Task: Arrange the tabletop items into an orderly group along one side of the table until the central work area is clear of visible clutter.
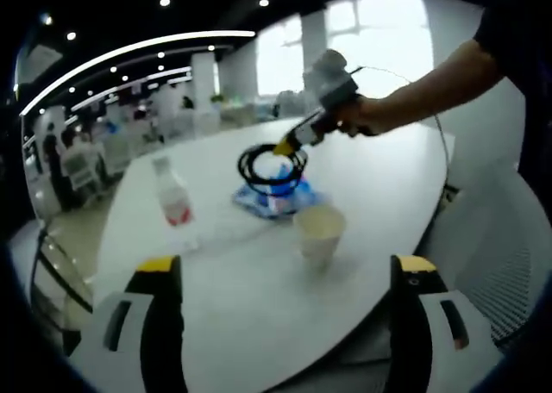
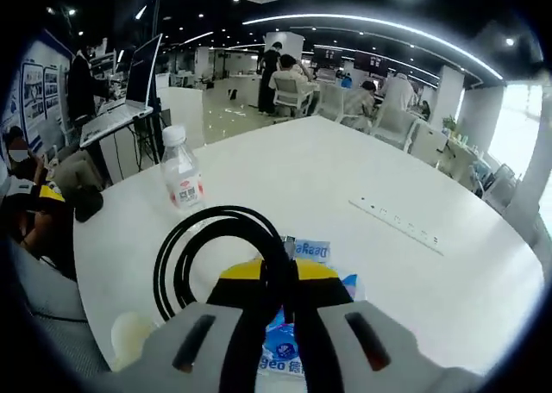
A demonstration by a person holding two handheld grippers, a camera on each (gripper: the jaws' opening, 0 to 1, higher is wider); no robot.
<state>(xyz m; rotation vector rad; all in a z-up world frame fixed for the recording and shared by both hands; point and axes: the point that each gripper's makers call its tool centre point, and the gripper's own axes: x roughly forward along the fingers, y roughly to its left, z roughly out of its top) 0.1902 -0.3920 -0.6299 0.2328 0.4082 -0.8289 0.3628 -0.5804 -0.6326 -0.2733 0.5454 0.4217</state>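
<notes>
Right tool [image 2: 278, 283] is clamping a coiled black cable [image 2: 216, 246] above the blue packet [image 2: 289, 346]; left tool [image 1: 289, 277] is gaping wide, paper cup [image 1: 319, 232] ahead.

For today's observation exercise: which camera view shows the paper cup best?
The left gripper view: the paper cup stands whole and upright on the table, near the blue packet. The right gripper view catches just a pale edge of it beside the right gripper.

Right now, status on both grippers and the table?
Left gripper open, empty. Right gripper shut on black cable, above blue packet. Cup, bottle on table.
</notes>
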